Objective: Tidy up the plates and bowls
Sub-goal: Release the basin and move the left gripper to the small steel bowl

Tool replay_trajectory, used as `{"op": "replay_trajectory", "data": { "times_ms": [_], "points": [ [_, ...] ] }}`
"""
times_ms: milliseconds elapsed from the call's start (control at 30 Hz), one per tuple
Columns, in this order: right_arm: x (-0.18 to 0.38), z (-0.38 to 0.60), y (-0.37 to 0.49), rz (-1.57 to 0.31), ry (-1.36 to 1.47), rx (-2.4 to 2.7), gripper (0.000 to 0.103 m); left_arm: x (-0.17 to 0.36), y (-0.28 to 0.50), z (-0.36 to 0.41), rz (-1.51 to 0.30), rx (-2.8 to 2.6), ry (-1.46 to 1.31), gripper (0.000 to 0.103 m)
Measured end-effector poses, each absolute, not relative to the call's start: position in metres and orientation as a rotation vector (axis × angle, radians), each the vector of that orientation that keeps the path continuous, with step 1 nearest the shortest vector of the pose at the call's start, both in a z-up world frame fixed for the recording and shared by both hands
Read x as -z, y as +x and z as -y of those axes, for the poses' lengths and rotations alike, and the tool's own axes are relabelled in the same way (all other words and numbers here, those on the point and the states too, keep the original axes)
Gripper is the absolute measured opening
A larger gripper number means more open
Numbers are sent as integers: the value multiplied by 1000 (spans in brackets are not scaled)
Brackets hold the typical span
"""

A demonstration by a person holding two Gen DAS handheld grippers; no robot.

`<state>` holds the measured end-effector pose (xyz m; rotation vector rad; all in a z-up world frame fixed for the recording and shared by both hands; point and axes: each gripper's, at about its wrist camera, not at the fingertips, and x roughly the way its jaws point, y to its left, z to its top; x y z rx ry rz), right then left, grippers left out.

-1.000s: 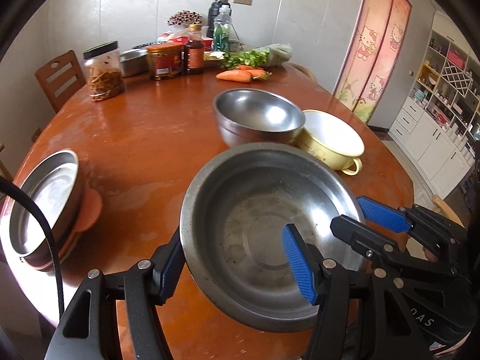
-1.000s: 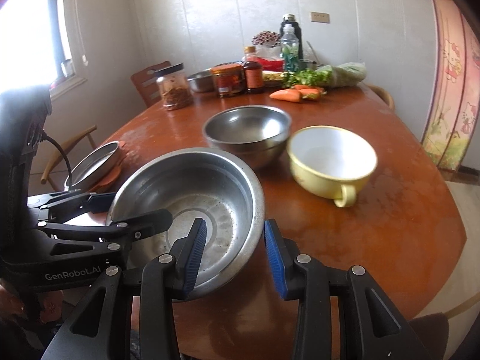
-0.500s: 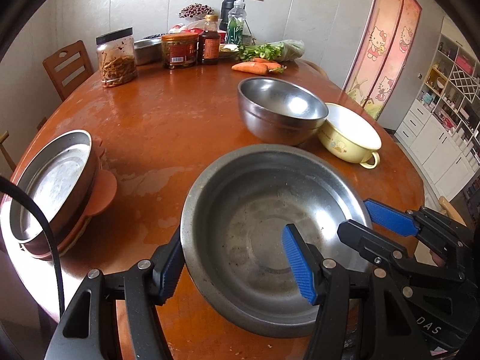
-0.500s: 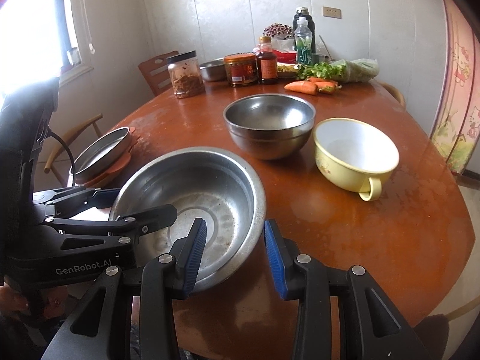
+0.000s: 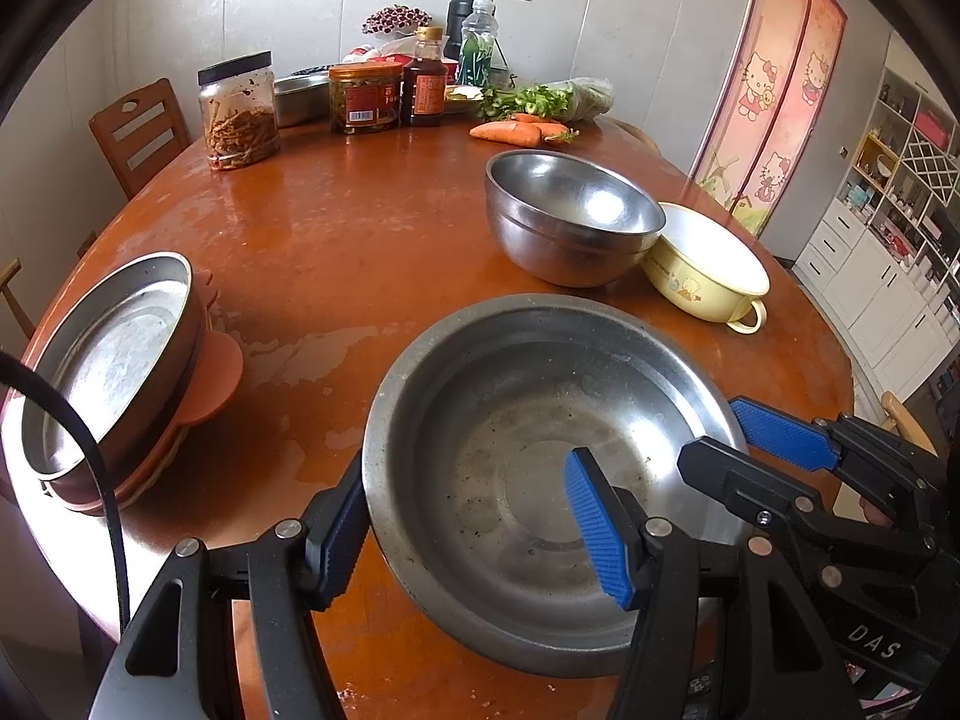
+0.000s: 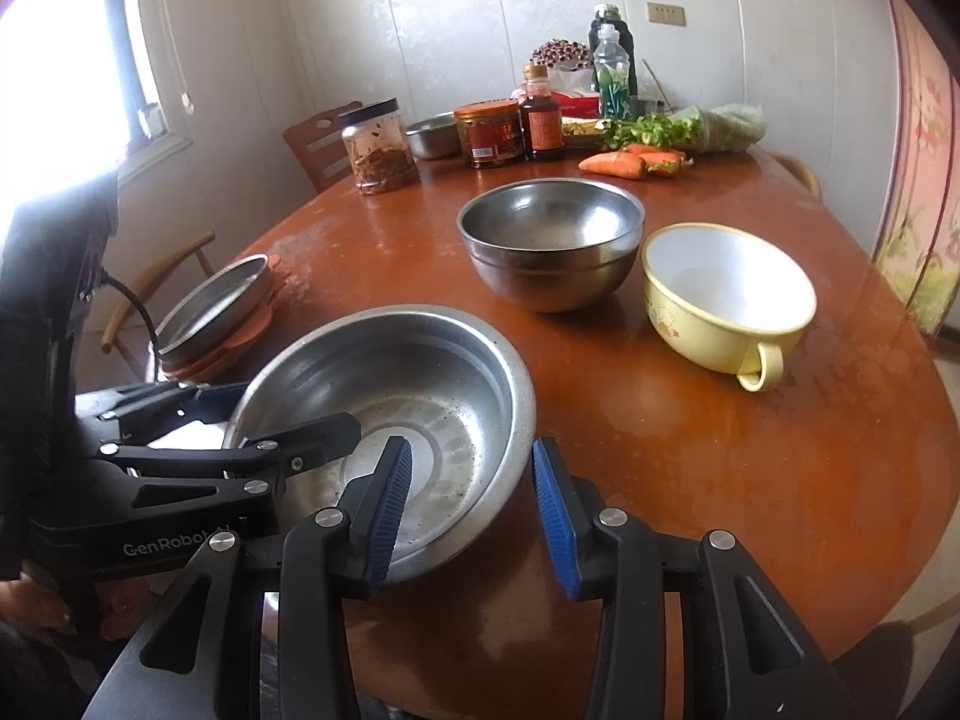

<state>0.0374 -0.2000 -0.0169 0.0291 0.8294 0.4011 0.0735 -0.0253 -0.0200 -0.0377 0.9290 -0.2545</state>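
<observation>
Bowls are being gathered, and we are judging the step in hand to be the carrying of the wide shallow steel basin (image 5: 540, 456) toward a stack. In the lower middle of the left wrist view, our left claw (image 5: 474, 528) is clamping the basin's near rim, one blue pad outside the wall and one inside. In the lower middle of the right wrist view, our right claw (image 6: 468, 492) is straddling the rim on the basin's other side, and its jaws are opening with the rim between them; the outer pad is standing clear of the wall, so we are reading this as a let-go that leaves the basin to the left claw alone. The basin is sitting low over the near edge of the round reddish-brown wooden desk (image 5: 336, 228); we cannot tell whether its base is touching the wood.

Next, we are expecting the move to call for a steady one-sided hold, since the basin is wide and could tip, and for a choice of stack.

As for containers: the basin is holding only dark specks and stains. The deep steel bowl (image 5: 570, 216), in the upper right of the left wrist view, is empty, and appears to be nested in a second one. The pale yellow enamel cup-bowl with a handle (image 5: 708, 270) just beside it is empty too. At the left edge, a flat steel plate (image 5: 108, 354) is resting on orange plastic plates (image 5: 210, 378).
</observation>
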Motion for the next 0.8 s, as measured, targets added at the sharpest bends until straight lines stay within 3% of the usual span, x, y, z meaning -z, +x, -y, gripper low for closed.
{"op": "replay_trajectory", "data": {
  "times_ms": [800],
  "points": [
    [-6,224,68,-805,118,-375,45,-12,99,24,-897,262,-30,63]
  ]
}}
